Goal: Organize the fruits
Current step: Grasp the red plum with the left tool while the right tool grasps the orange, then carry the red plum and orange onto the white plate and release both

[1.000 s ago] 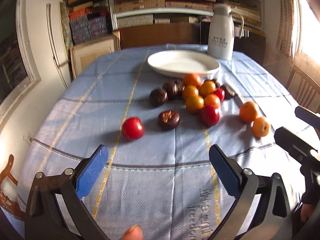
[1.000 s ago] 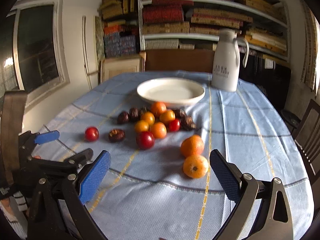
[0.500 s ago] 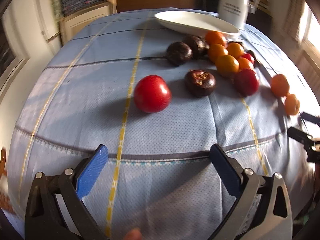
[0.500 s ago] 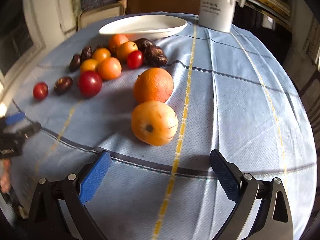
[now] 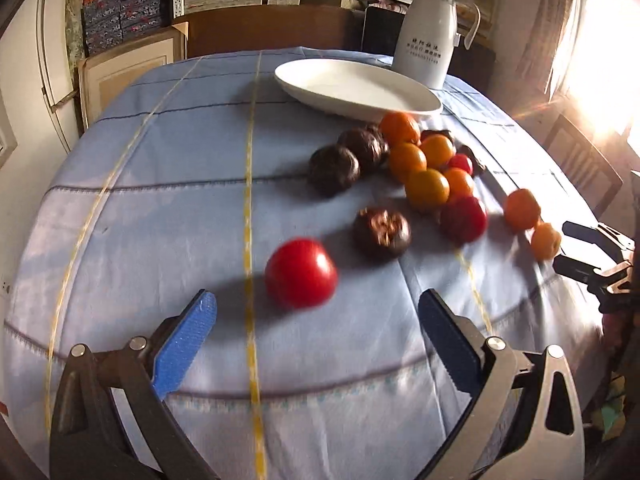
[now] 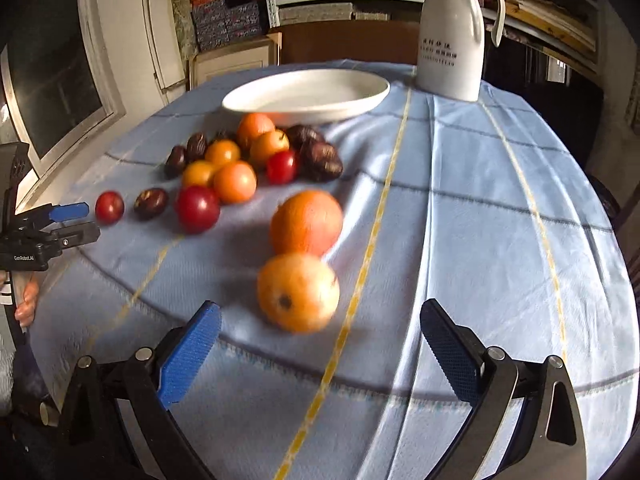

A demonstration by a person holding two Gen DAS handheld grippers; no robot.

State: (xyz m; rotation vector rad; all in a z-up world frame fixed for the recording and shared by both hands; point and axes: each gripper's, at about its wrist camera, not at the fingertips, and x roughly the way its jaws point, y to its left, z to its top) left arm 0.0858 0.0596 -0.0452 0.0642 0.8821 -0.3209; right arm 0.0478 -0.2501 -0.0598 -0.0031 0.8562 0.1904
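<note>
Fruits lie on a blue tablecloth in front of a white oval plate. My left gripper is open and empty, just short of a red fruit. A dark brown fruit lies behind it, then a cluster of orange, red and dark fruits. My right gripper is open and empty, just short of a pale orange fruit, with a larger orange behind it. The plate is empty.
A white thermos jug stands behind the plate at the right. Shelves with boxes and a cupboard stand beyond the table. A wooden chair stands at the table's right side. The right gripper shows in the left wrist view.
Both grippers have moved forward and low toward the fruits: the left closer to the red fruit, the right closer to the pale orange fruit. Both stay open.
</note>
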